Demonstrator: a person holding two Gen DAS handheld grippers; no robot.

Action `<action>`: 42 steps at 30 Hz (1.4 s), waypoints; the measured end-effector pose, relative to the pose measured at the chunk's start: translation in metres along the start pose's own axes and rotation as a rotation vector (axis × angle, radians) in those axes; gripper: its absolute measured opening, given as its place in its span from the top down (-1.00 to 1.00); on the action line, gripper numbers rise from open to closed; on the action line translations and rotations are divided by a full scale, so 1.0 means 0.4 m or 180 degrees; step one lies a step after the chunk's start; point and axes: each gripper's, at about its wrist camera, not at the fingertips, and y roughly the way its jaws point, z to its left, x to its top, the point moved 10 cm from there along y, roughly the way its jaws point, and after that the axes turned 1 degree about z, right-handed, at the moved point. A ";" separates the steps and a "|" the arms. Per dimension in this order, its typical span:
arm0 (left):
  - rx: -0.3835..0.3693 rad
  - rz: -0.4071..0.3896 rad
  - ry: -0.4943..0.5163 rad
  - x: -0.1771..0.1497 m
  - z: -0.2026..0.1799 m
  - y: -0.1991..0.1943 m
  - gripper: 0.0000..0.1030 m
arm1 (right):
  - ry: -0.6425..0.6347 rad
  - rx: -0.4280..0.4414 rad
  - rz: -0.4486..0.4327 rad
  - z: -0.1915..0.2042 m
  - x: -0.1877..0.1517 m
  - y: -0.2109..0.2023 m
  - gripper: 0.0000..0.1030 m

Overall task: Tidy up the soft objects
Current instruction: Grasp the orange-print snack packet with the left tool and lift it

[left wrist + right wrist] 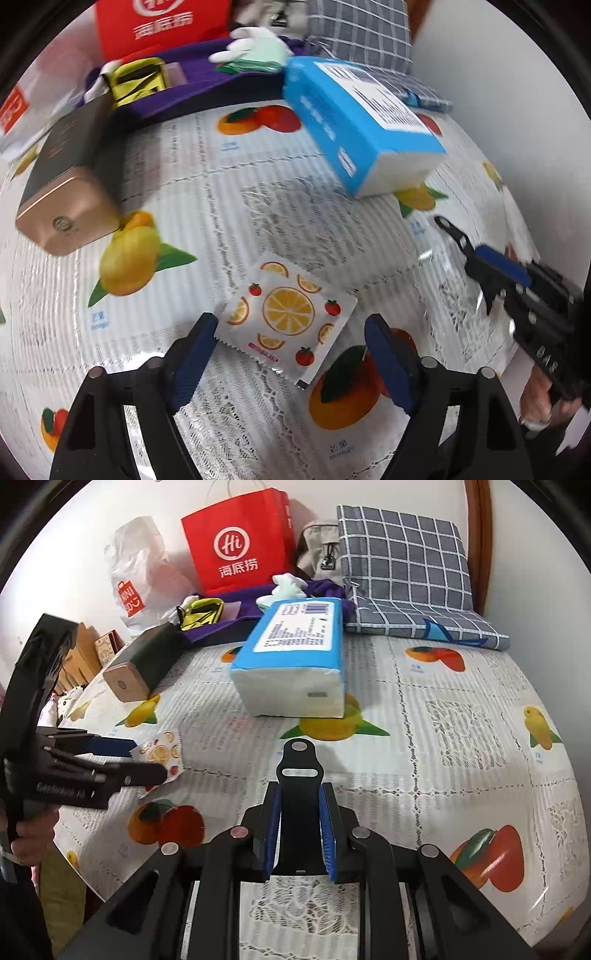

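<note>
A square wipe packet (288, 321) printed with orange slices and tomatoes lies flat on the fruit-print tablecloth (229, 184). My left gripper (291, 323) stands open over it, one blue pad on each side and neither touching it. In the right wrist view the packet (162, 751) shows between the left gripper's (147, 758) fingers. My right gripper (300, 788) is shut on a black rubber strap (300, 764), which sticks out forward past the pads. From the left wrist view the right gripper (469, 247) hovers at the right with the strap (448, 227) in it.
A blue tissue pack (295, 657) lies mid-table. A gold-ended dark box (136, 672) sits to the left. At the back are a red paper bag (240, 542), a white plastic bag (140, 565), purple cloth (221, 624) and a grey checked cushion (402, 565). A hand (33, 838) holds the left gripper.
</note>
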 end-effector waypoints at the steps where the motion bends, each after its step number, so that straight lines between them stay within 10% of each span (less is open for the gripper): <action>1: 0.0043 0.0010 0.0037 -0.003 -0.003 0.006 -0.57 | 0.0013 0.0005 0.0008 -0.004 -0.001 0.005 0.60; 22: 0.0354 -0.0347 0.0059 0.037 0.019 0.013 -0.01 | -0.0106 0.0117 0.0191 0.022 -0.009 0.068 0.58; 31: 0.0227 -0.0354 -0.0188 0.044 0.063 0.004 0.73 | -0.0057 0.0129 0.0123 0.022 -0.011 0.072 0.60; 42: 0.0164 -0.0420 -0.0488 0.049 0.131 -0.049 0.77 | 0.0003 0.0184 0.0202 0.023 0.016 0.060 0.92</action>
